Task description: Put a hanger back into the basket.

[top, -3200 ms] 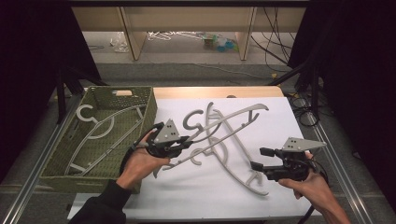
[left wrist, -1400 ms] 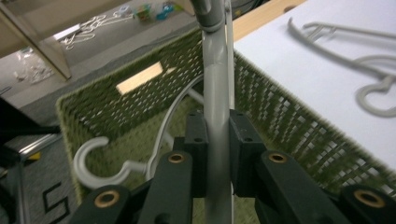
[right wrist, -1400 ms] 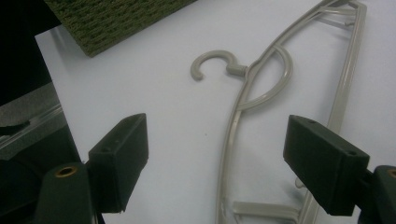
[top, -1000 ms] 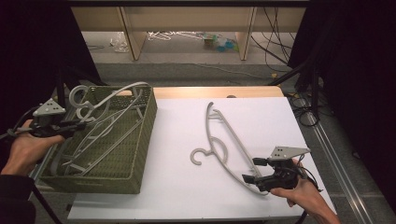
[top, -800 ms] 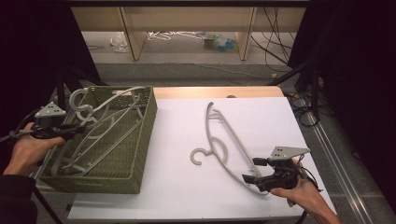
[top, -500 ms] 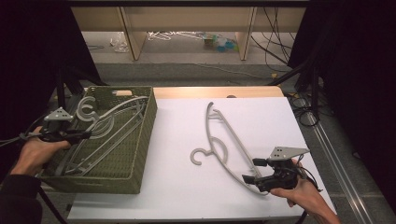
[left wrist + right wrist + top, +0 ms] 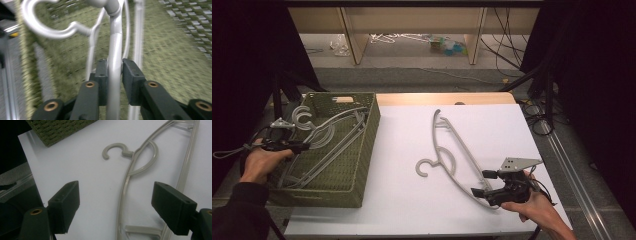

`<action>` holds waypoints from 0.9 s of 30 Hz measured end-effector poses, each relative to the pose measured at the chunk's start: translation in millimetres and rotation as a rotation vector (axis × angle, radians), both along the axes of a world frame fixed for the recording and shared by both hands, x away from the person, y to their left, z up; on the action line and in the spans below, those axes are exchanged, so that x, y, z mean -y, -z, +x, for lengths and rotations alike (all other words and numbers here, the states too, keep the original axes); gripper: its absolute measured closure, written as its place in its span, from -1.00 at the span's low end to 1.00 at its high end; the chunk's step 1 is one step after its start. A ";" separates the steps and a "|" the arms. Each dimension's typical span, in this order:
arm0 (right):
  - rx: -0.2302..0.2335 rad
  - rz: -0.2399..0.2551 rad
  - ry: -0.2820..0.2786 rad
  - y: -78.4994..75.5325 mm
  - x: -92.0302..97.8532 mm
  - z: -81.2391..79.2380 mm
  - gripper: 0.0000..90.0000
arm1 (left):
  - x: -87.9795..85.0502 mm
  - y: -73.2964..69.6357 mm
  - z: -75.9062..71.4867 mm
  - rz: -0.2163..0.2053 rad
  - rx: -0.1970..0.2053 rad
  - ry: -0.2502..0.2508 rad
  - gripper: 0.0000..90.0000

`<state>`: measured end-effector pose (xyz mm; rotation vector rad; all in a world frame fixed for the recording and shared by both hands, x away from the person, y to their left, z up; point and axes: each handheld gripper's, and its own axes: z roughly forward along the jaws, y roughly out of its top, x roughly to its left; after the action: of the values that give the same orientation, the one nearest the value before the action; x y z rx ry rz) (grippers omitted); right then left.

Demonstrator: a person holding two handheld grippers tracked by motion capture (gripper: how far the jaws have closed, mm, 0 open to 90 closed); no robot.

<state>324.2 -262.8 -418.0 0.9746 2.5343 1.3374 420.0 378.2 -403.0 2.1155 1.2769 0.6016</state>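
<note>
A grey plastic hanger (image 7: 452, 150) lies on the white table, its hook (image 7: 113, 150) pointing left. My right gripper (image 7: 487, 183) stands open at the hanger's near end, jaws wide on either side of its frame (image 7: 125, 192). At the left, my left gripper (image 7: 294, 146) is shut on the bar of another grey hanger (image 7: 113, 62) over the green woven basket (image 7: 362, 145). That hanger's hook (image 7: 302, 116) sticks up above the basket's left rim. More grey hangers (image 7: 329, 150) lie inside the basket.
A wooden strip (image 7: 442, 98) runs along the table's far edge. Shelving and loose clutter (image 7: 412, 37) sit on the floor beyond. Black stands and cables (image 7: 542, 105) rise at the right. Dark curtains flank both sides.
My left gripper has carried its hanger from the table centre to the basket and lowered it toward the near left side. The right gripper has stayed open at the remaining hanger's end.
</note>
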 end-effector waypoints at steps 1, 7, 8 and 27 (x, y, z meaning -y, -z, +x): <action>-0.001 0.000 0.000 0.1 -0.1 -0.1 -0.48 | -2.9 0.8 1.3 0.010 -0.004 0.005 0.61; -0.001 0.001 -0.004 1.2 0.9 1.1 -0.48 | -11.5 1.4 0.5 0.058 -0.038 -0.080 0.35; 0.000 0.000 0.000 1.2 0.9 0.9 -0.48 | -11.4 1.3 -1.1 0.048 -0.041 -0.112 0.33; 0.002 0.005 0.021 2.5 -0.3 1.0 -0.51 | 65.2 -38.0 -57.9 -0.212 0.219 -0.061 -0.51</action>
<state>325.1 -262.5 -420.5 0.9977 2.5135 1.3389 362.1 313.1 -365.0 1.7920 1.2276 0.6720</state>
